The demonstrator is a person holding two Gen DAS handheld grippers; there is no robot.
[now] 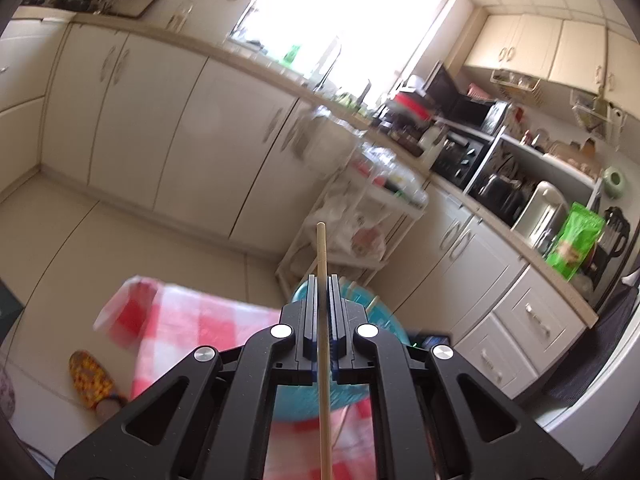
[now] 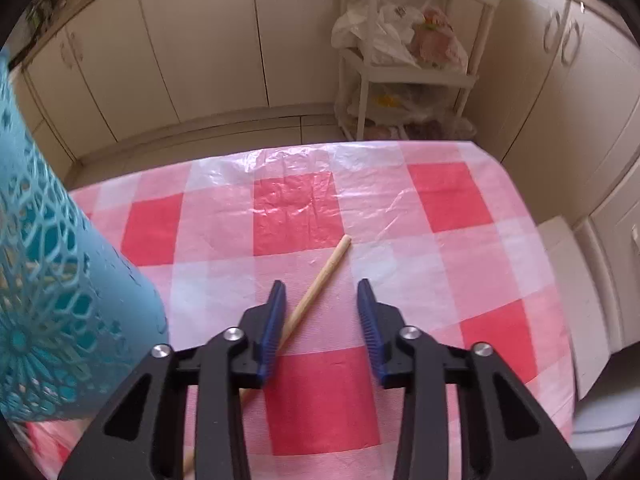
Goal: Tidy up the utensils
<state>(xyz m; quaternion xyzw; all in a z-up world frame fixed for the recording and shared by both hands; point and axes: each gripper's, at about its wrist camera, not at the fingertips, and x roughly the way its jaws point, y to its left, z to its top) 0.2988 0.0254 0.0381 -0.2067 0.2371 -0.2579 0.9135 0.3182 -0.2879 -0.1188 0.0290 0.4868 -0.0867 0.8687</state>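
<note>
Grippers: two (image 1: 323, 280) (image 2: 322, 286); chopsticks (image 1: 322, 264) (image 2: 320, 280): two.

Black angular gripper arms, silver round screws, ribbed blue fingers (image 2: 370, 320)

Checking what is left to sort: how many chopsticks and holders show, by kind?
Chopsticks: 2, one clamped in the left gripper (chopstick), one on the tablecloth (chopstick).
Teal holder: 1.
Total: 3.

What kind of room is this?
Most likely a home kitchen: cupboards under a long counter, a toaster oven and a kettle on it, and a table with a checked cloth.
</note>
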